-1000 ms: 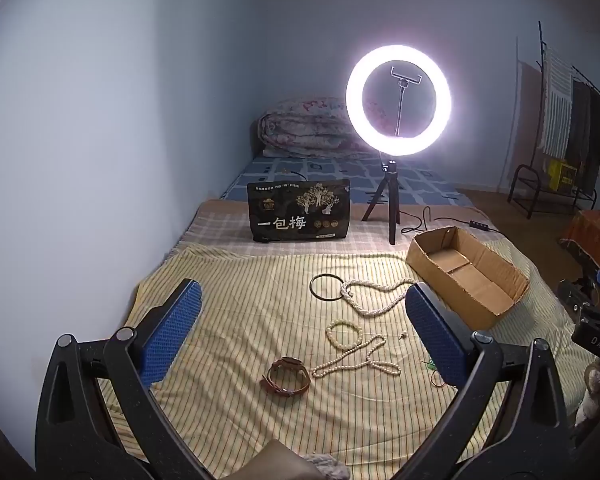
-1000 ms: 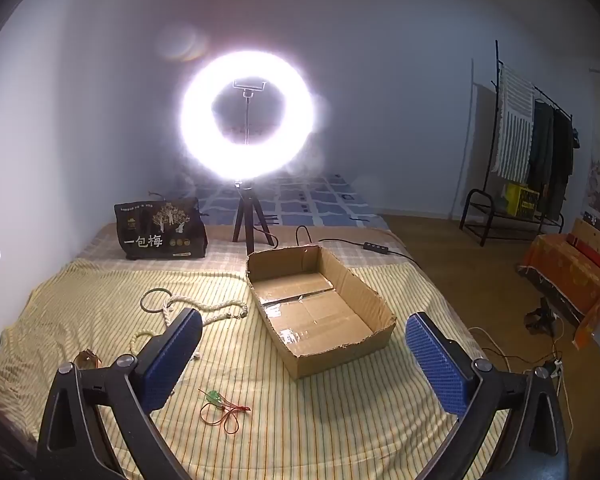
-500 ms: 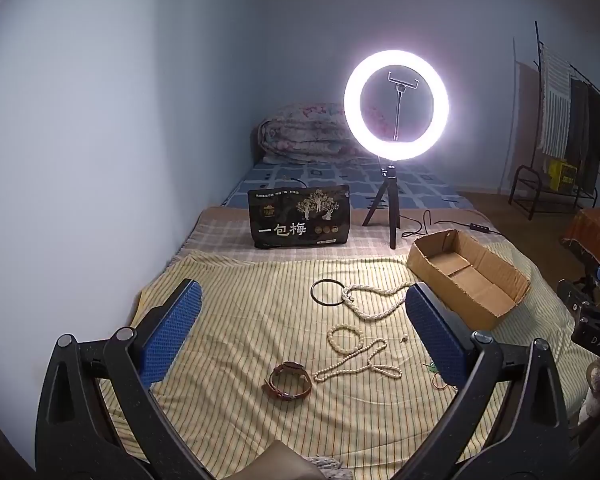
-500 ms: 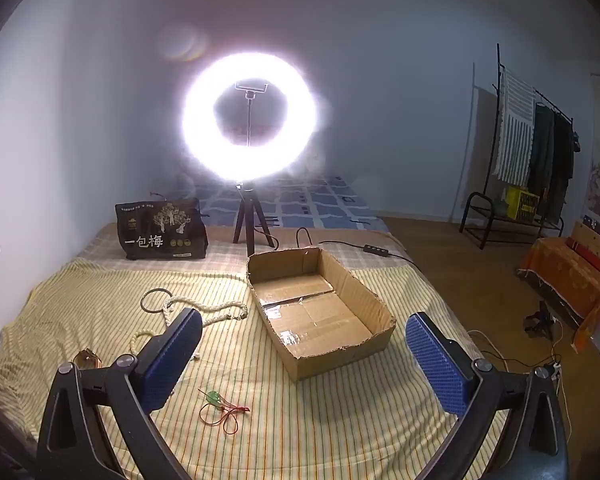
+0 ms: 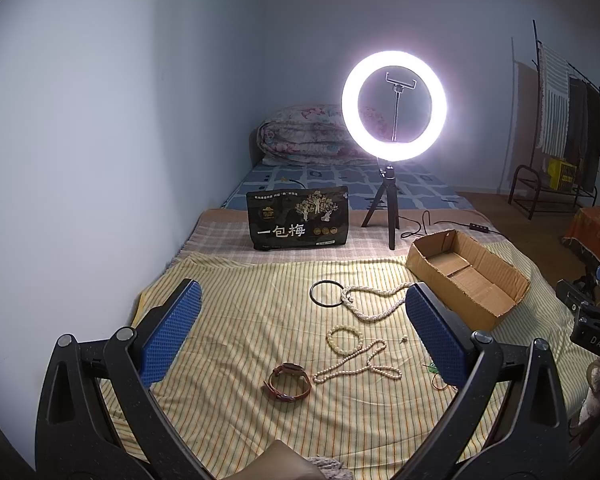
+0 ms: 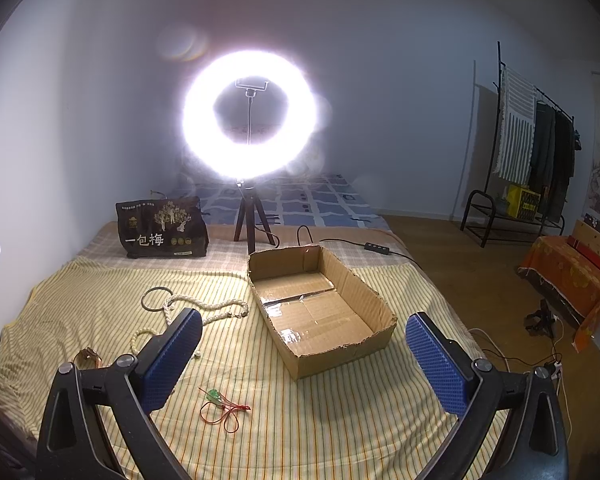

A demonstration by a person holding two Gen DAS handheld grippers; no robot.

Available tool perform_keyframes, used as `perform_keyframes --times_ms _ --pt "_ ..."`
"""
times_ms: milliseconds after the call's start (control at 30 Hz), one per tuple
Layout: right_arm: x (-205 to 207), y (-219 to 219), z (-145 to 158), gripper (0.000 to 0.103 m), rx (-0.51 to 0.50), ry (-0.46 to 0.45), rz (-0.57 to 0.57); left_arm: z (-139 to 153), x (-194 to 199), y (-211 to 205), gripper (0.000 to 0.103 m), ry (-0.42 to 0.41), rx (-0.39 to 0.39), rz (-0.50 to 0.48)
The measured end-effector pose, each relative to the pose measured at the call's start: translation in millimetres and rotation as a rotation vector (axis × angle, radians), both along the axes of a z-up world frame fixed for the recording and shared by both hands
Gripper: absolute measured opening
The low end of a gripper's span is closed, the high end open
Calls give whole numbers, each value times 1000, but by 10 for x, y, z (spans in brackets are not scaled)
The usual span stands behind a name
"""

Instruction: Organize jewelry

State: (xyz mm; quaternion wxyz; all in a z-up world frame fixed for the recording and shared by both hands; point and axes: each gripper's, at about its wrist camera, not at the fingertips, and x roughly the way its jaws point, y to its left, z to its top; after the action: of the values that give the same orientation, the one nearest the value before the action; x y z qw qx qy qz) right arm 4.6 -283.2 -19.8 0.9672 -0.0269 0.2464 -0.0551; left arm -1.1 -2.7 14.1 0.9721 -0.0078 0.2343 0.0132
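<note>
On the striped cloth in front of you the jewelry lies spread flat. A brown leather watch (image 5: pixel 287 382) sits nearest, curled on its side. Just right of it a pearl strand (image 5: pixel 356 364) loops, with a small bead bracelet (image 5: pixel 345 340) beside its far end. Farther off, a black bangle (image 5: pixel 327 294) touches a long white bead necklace (image 5: pixel 374 300). Right of these stands your open cardboard box (image 6: pixel 320 312), nothing inside; a red-corded green pendant (image 6: pixel 218 404) lies near its front-left corner.

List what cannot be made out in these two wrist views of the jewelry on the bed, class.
- Brown watch: right wrist view, mostly hidden behind the right gripper's left finger.
- Red cord with green pendant: left wrist view, mostly hidden behind the left gripper's right finger.
- Folded quilt: right wrist view, washed out by ring light glare.
</note>
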Motion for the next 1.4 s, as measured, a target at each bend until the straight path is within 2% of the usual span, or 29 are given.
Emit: perform_keyframes --times_ms 1400 --pt "-4 13 -16 103 4 11 9 0 -33 -30 103 -10 5 0"
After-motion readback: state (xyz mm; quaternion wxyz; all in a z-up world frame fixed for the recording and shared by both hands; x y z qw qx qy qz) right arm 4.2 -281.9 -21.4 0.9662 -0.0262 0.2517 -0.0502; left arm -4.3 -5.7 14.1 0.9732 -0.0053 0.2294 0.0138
